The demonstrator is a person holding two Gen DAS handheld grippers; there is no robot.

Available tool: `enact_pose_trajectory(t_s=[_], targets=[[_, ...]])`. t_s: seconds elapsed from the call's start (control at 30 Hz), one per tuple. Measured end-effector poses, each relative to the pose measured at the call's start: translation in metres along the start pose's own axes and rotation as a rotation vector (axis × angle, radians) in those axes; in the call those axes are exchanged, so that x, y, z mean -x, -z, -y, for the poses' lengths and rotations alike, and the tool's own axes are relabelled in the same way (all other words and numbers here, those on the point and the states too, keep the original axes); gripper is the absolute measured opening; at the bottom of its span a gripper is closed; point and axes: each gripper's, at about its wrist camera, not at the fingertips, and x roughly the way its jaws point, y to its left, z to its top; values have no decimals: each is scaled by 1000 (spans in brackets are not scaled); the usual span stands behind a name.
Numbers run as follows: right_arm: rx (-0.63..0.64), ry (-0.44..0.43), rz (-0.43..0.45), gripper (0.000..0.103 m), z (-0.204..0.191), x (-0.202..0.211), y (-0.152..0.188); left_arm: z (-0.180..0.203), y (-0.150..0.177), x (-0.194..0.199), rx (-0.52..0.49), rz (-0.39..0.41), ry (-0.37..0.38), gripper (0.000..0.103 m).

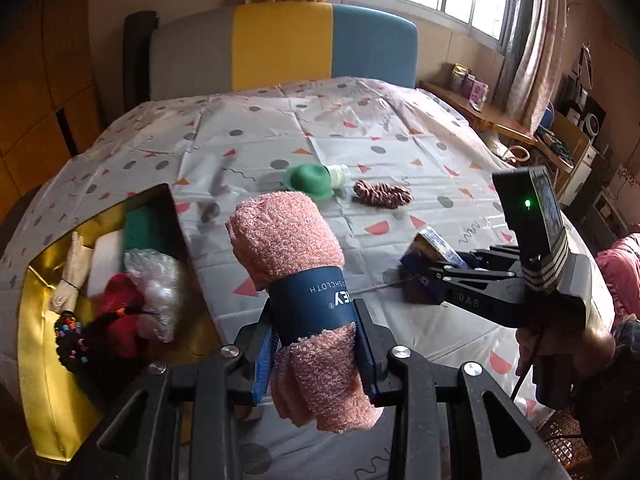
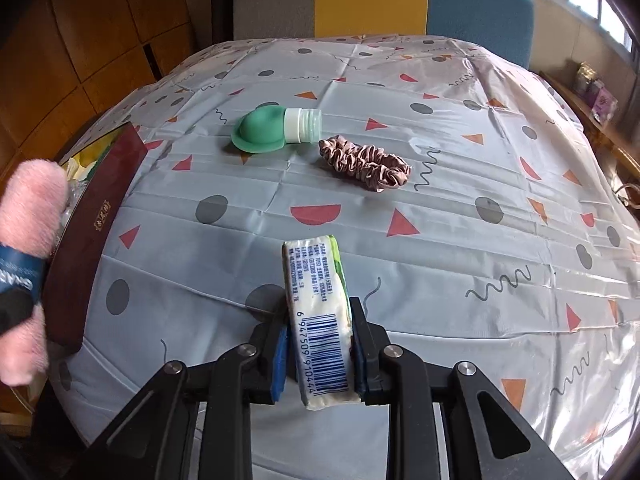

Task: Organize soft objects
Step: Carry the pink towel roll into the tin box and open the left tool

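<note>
- The surface (image 2: 460, 240), draped in a grey cloth printed with triangles and dots, fills both my wrist views.
- A gold-lined box (image 1: 38, 320) sits at its left edge, holding a red knitted piece (image 1: 120, 300), a bubble-wrap wad (image 1: 158, 288) and a green-and-white sponge (image 1: 132, 236).
- My left gripper (image 1: 316, 356) has its jaws pinching a rolled pink washcloth (image 1: 288, 240) at its blue paper band, raised beside the box.
- My right gripper (image 2: 320, 352) has its jaws clamped on a tissue pack (image 2: 316, 292), barcode up, above the cloth.
- Beyond it, a green silicone bottle (image 2: 264, 128) lies on its side, just beside a striped pink scrunchie (image 2: 366, 164).
</note>
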Motion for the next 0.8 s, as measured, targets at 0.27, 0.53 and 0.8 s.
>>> enact_pose_trajectory(t_s=[0.27, 0.53, 0.8], targets=[[3, 22, 25, 25, 3, 0, 2, -39, 1, 37, 69, 89, -105, 34], [-2, 35, 22, 25, 1, -1, 1, -59, 15, 55, 123, 99, -174, 34], [44, 70, 36, 25, -6, -2, 3, -83, 33, 67, 173, 90, -240, 35]])
